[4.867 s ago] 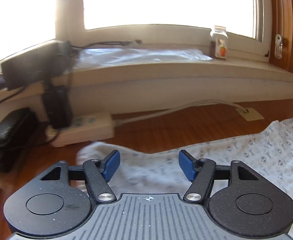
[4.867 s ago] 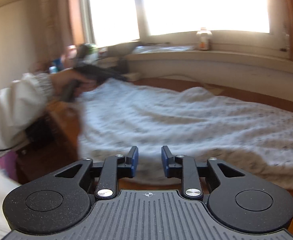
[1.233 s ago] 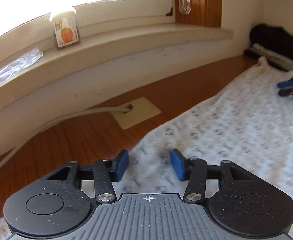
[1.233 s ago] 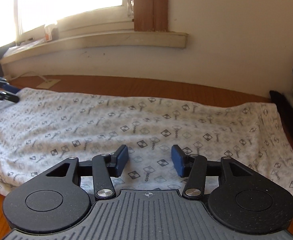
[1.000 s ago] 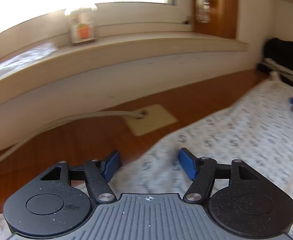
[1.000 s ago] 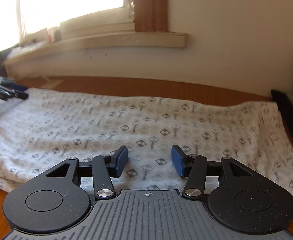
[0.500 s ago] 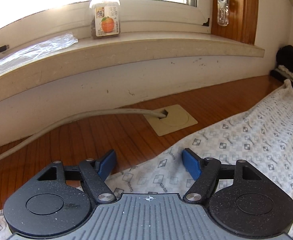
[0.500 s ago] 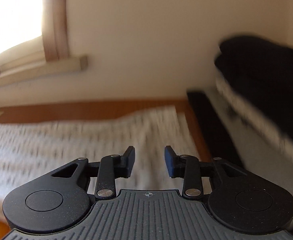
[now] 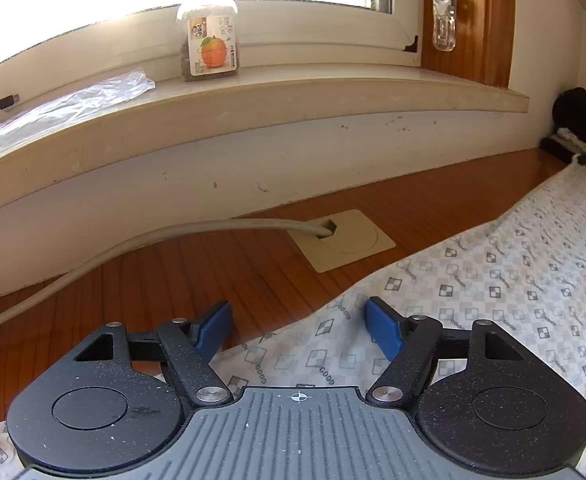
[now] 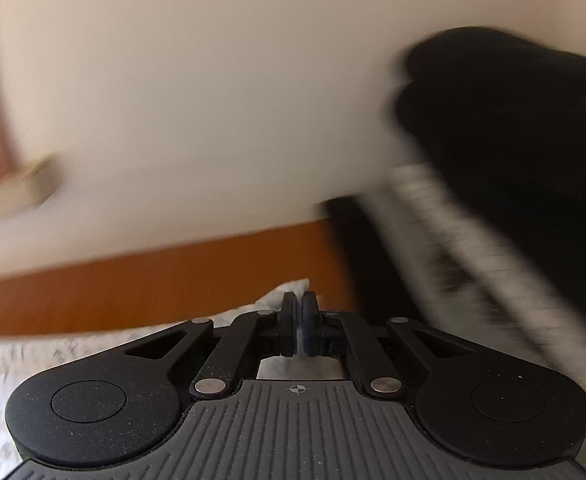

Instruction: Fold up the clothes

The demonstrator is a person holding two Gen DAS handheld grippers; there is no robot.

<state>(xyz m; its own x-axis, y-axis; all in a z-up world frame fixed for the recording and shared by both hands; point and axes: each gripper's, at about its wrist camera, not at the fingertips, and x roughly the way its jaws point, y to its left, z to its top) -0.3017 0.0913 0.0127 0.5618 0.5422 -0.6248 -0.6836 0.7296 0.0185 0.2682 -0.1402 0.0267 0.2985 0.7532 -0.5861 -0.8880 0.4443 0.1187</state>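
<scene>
A white garment with a small grey print (image 9: 513, 272) lies spread on the wooden surface (image 9: 197, 280). My left gripper (image 9: 299, 328) stands open low over the garment's near edge, the cloth's hem running between its blue pads (image 9: 381, 332) without being pinched. In the blurred right wrist view my right gripper (image 10: 299, 320) has its jaws closing tight on a corner of the garment (image 10: 289, 294), and fabric shows between the pads. That held corner also shows far off at the right edge of the left wrist view, as a lifted garment tip (image 9: 573, 164).
A cable (image 9: 173, 232) runs into a beige outlet plate (image 9: 345, 240) just beyond the cloth. On the window sill (image 9: 333, 100) stand a bottle with an orange label (image 9: 211, 52) and a plastic bag (image 9: 61, 108). A dark clothes pile (image 10: 513, 140) sits close right of the held corner.
My right gripper has swung right along the garment to its far corner and shut on it. My left gripper has opened a little wider and stayed at the near edge.
</scene>
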